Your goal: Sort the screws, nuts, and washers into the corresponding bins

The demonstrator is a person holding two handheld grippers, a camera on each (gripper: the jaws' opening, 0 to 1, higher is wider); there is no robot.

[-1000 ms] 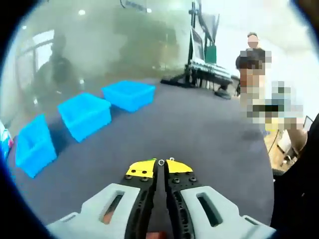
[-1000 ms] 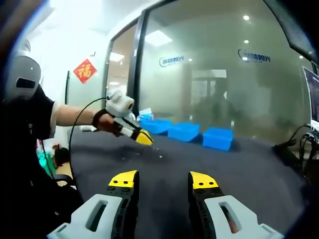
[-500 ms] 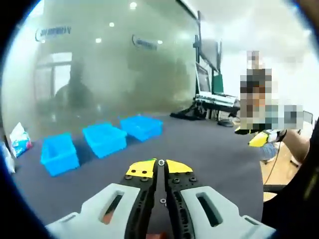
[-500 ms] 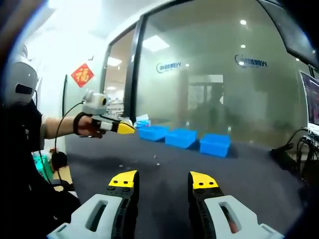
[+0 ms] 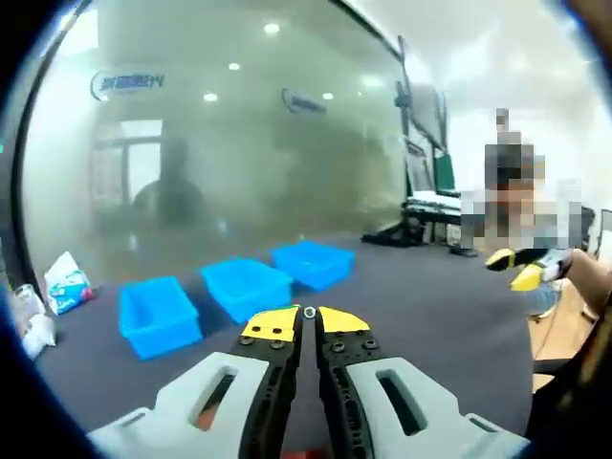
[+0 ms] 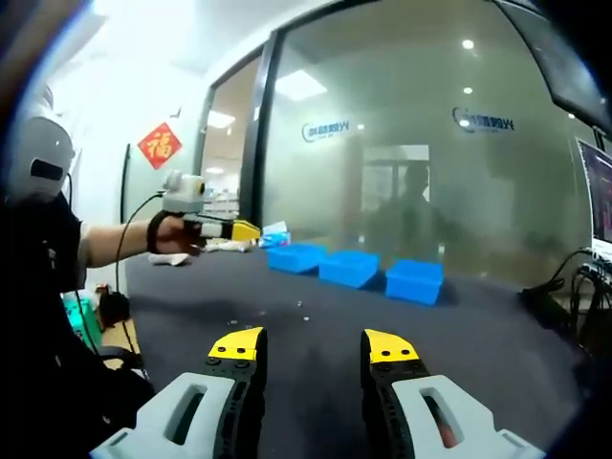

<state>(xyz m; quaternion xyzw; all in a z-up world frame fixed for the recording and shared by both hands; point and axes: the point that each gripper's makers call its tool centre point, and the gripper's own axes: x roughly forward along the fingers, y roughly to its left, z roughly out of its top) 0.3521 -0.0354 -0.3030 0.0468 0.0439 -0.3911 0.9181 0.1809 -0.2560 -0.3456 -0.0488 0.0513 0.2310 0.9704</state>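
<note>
In the left gripper view, the left gripper [image 5: 308, 316] has its jaws pressed together on a small washer [image 5: 309, 312] at the tips, held above the dark counter [image 5: 421, 306] with three blue bins [image 5: 244, 287] in a row beyond. In the right gripper view, the right gripper [image 6: 314, 346] has its jaws spread wide with nothing between them, small hardware pieces [image 6: 300, 308] lie scattered on the counter, and the bins sit farther back near the glass wall [image 6: 411, 143].

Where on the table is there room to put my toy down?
The dark table is bare between the right gripper and the three blue bins. It is busier by the small parts on the left and in the row of bins at the far edge.
</note>
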